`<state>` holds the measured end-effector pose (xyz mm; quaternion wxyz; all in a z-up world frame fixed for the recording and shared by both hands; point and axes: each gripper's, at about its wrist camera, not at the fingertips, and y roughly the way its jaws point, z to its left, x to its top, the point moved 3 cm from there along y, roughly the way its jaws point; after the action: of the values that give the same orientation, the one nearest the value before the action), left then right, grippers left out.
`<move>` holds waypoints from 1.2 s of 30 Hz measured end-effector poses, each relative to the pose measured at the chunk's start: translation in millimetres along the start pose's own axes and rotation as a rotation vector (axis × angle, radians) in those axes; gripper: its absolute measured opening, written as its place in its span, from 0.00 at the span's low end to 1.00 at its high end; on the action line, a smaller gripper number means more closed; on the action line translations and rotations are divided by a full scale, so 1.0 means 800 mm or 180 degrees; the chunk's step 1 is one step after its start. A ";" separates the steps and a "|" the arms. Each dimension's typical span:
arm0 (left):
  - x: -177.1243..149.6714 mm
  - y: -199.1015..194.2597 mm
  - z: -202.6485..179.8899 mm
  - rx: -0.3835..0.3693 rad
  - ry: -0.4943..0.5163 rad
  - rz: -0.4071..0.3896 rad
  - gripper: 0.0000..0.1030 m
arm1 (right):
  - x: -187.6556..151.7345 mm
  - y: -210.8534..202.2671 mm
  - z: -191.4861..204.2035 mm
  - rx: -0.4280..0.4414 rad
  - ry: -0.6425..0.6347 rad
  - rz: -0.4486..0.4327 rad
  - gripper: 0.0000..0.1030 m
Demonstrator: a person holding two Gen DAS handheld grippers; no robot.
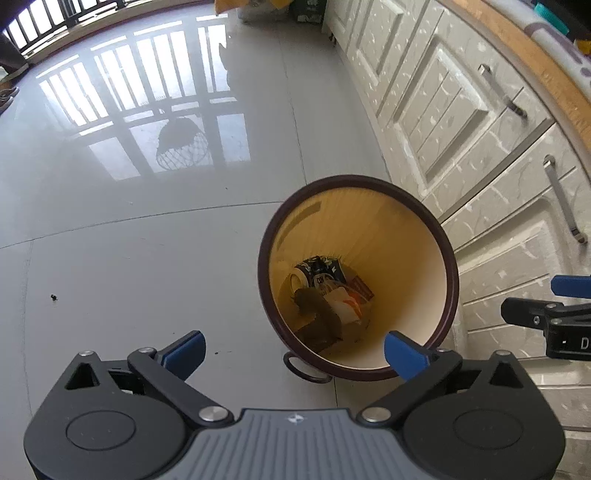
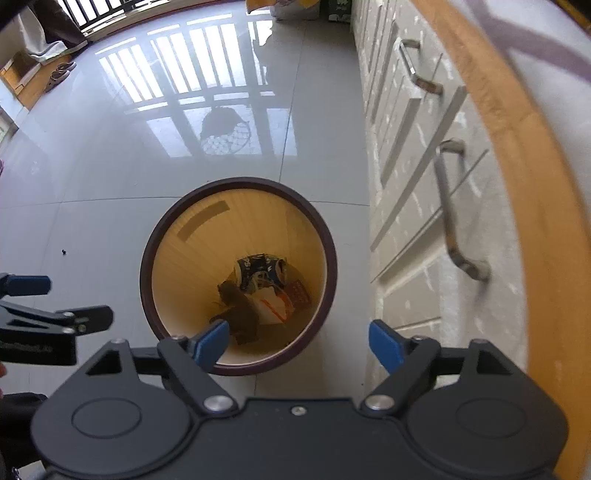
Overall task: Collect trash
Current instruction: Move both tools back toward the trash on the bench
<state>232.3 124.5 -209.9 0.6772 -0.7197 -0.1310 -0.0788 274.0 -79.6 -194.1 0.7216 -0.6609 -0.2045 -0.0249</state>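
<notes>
A round waste bin with a dark brown rim [image 1: 452,280] [image 2: 146,258] and cream inside stands on the tiled floor by the cabinets. At its bottom lies trash: a dark printed can [image 1: 320,272] [image 2: 260,271], a brown crumpled piece [image 1: 317,306] [image 2: 240,306], and a white and orange wrapper [image 1: 345,306] [image 2: 273,308]. My left gripper [image 1: 293,354] hangs above the bin's near left edge, open, nothing between its blue pads. My right gripper [image 2: 297,347] hovers above the bin's near right edge, also open and empty. Each gripper shows at the other view's side.
White cabinet doors and drawers with metal handles [image 1: 563,201] [image 2: 448,210] run along the right under a wooden counter edge [image 2: 517,147]. Glossy grey floor tiles [image 1: 129,258] spread to the left. A small dark speck [image 1: 54,297] lies on them. Bags [image 1: 258,9] sit at the far wall.
</notes>
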 end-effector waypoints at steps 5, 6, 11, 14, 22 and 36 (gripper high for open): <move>-0.003 -0.026 0.008 0.0035 -0.0063 -0.0083 1.00 | -0.006 -0.018 0.009 0.0064 -0.0055 -0.0026 0.92; -0.003 -0.032 0.010 0.0056 -0.0071 -0.0099 1.00 | -0.007 -0.022 0.011 0.0066 -0.0082 -0.0035 0.93; -0.010 -0.056 0.017 0.0098 -0.0094 -0.0163 1.00 | -0.008 -0.045 0.021 0.0029 -0.0146 -0.0155 0.98; -0.014 -0.070 0.021 0.0131 -0.0120 -0.0205 1.00 | -0.009 -0.061 0.026 -0.0001 -0.0180 -0.0233 0.99; -0.020 -0.117 0.027 0.0208 -0.0147 -0.0475 1.00 | -0.015 -0.108 0.037 -0.0026 -0.0291 -0.0420 1.00; -0.020 -0.202 0.013 0.0121 -0.0127 -0.1012 1.00 | -0.026 -0.207 0.002 -0.0050 -0.0156 -0.0953 1.00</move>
<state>168.5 141.2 -61.0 0.6670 -0.6784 -0.2582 -0.1681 204.2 -103.4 -44.5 0.6995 -0.6290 -0.3180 -0.1177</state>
